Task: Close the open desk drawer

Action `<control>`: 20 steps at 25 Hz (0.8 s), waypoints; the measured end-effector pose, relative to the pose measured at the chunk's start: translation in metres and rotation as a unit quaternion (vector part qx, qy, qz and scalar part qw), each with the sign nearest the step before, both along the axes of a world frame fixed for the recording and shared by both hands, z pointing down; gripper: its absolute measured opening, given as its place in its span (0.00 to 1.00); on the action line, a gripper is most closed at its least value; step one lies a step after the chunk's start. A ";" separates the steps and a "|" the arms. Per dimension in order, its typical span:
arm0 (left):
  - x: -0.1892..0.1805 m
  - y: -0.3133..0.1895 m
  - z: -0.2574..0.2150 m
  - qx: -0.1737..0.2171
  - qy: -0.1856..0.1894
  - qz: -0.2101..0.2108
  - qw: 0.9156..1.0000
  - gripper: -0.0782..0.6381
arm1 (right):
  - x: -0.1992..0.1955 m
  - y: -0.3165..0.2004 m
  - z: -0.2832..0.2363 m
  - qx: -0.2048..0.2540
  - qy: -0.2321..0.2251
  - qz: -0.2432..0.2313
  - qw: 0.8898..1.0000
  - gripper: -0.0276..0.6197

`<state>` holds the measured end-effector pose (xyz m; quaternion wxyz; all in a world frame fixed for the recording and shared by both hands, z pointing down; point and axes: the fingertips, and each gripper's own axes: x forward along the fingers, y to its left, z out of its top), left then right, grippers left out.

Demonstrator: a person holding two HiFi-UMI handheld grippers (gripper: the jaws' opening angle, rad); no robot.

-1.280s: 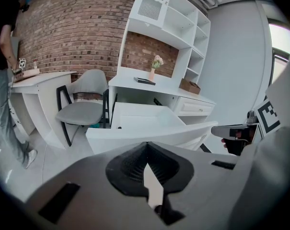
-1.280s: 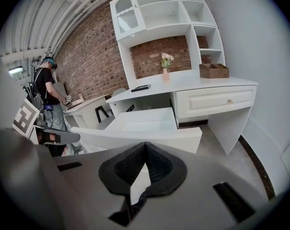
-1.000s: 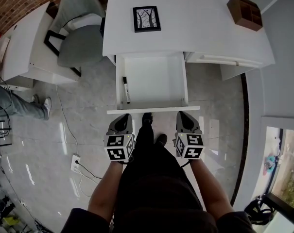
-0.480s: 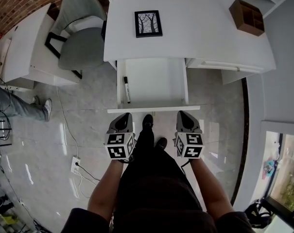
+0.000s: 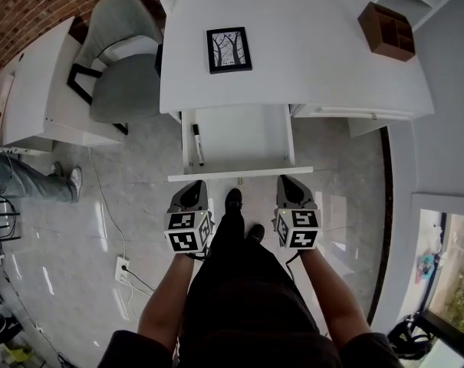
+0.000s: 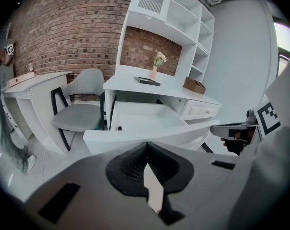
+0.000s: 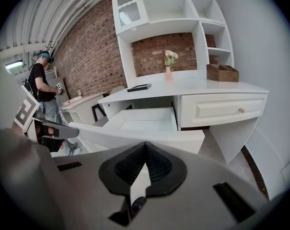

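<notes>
The white desk [image 5: 308, 60] has its middle drawer [image 5: 243, 136] pulled out, with a black marker pen [image 5: 197, 144] lying along the drawer's left side. The drawer's front panel [image 5: 239, 173] runs across just ahead of both grippers. My left gripper [image 5: 194, 185] is shut and empty, its tip at or just short of the panel's left part [image 6: 135, 135]. My right gripper [image 5: 289, 182] is also shut and empty, at the panel's right part [image 7: 149, 138]. Whether either tip touches the panel is not clear. In the gripper views the left gripper [image 6: 145, 145] and right gripper [image 7: 145, 144] point straight at it.
On the desk are a framed picture [image 5: 229, 50], a brown wooden box [image 5: 386, 29] and a vase [image 6: 154, 71]. A grey chair [image 5: 128, 67] stands left of the desk, beside a white side table [image 5: 32, 83]. A closed drawer [image 5: 354, 113] sits right. Another person [image 7: 41, 87] stands left. A floor socket [image 5: 123, 267] has a cable.
The drawer now sticks out less from the desk edge than a second ago. Both grippers and the person have moved forward with the front panel; the desk sits nearer in view.
</notes>
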<state>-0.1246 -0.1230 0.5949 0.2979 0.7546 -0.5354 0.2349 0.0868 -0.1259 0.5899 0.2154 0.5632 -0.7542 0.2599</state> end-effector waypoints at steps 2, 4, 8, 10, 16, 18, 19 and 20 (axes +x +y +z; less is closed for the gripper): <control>0.000 -0.008 -0.001 0.001 0.001 0.002 1.000 0.12 | 0.000 -0.008 0.000 0.001 0.003 -0.004 1.000 0.05; -0.001 -0.016 -0.001 0.002 0.001 0.003 1.000 0.12 | -0.001 -0.016 0.000 0.001 0.004 -0.004 1.000 0.05; -0.001 -0.033 -0.001 0.004 0.003 0.005 1.000 0.12 | -0.001 -0.033 -0.001 0.002 0.003 0.005 1.000 0.05; -0.001 -0.041 -0.001 0.005 0.005 0.004 1.000 0.12 | -0.001 -0.042 -0.001 0.003 0.002 0.008 1.000 0.05; -0.002 -0.067 -0.001 0.006 0.009 0.000 1.000 0.12 | -0.002 -0.067 -0.001 0.005 0.001 0.015 1.000 0.05; -0.002 -0.075 -0.001 0.006 0.009 0.002 1.000 0.12 | -0.002 -0.075 -0.001 0.005 0.000 0.019 1.000 0.05; -0.002 -0.079 -0.001 0.006 0.009 0.003 1.000 0.12 | -0.002 -0.079 -0.001 0.005 0.000 0.021 1.000 0.05; -0.003 -0.084 -0.001 0.007 0.008 0.004 1.000 0.12 | -0.003 -0.083 -0.001 0.005 0.000 0.022 1.000 0.05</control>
